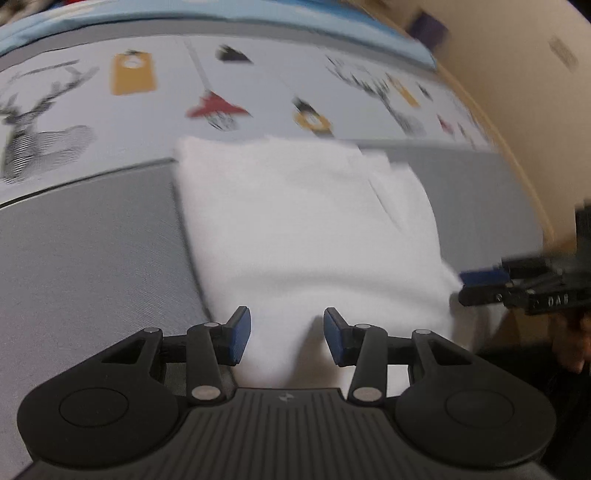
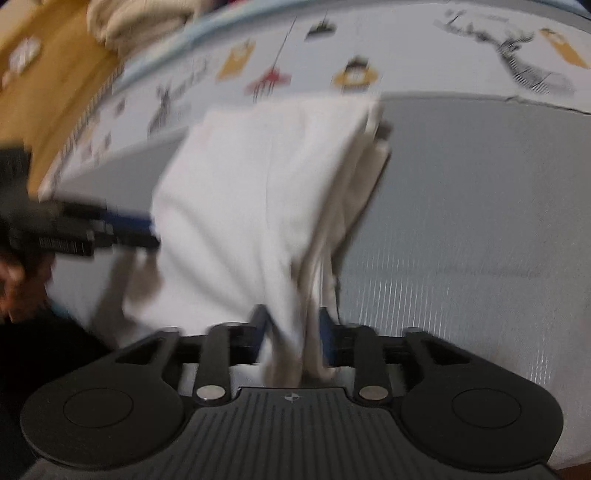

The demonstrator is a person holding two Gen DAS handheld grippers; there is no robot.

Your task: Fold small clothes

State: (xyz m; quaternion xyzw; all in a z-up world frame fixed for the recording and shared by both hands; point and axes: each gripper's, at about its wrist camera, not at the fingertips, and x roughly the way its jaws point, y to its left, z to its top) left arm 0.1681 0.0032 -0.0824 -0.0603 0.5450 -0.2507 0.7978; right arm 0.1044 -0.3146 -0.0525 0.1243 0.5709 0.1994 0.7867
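Note:
A white folded garment [image 1: 306, 229] lies on a grey cloth surface [image 1: 92, 251]. In the left wrist view my left gripper [image 1: 287, 338] is open, its blue pads either side of the garment's near edge, with cloth between them. In the right wrist view my right gripper [image 2: 293, 328] is shut on a bunched near corner of the garment [image 2: 258, 192], lifting it. The right gripper also shows at the right edge of the left wrist view [image 1: 480, 286], at the garment's right corner. The left gripper shows at the left of the right wrist view [image 2: 140, 230].
A printed cover with deer and tag motifs [image 1: 258, 92] lies beyond the garment. A blue cloth edge [image 1: 221, 26] runs behind it. A beige wall [image 1: 535, 110] is at the right. A beige bundle [image 2: 136, 18] sits on a wooden floor [image 2: 44, 92].

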